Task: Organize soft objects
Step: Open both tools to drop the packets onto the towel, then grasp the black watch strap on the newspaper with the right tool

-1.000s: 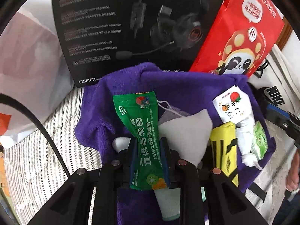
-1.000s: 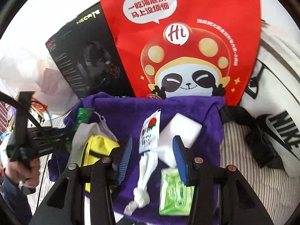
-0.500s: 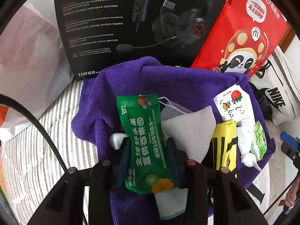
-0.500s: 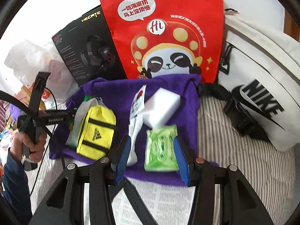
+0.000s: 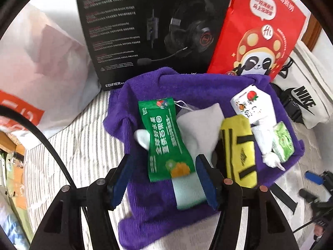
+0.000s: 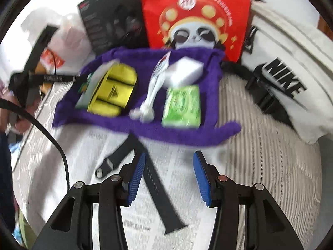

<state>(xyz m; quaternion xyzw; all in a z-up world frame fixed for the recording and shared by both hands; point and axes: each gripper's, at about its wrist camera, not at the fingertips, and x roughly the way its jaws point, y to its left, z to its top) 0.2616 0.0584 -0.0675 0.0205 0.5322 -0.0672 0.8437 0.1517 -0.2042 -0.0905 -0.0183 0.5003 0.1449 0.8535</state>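
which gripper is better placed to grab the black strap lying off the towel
Right. The right gripper is open directly over the black strap. The left gripper, jaws opening, sits over the green packet on the purple towel.

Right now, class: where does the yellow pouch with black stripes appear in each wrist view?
Left wrist: yellow pouch right of centre, beside the white sock.
Right wrist: yellow pouch left of centre, blurred.
Shared landmark: purple towel beneath it.
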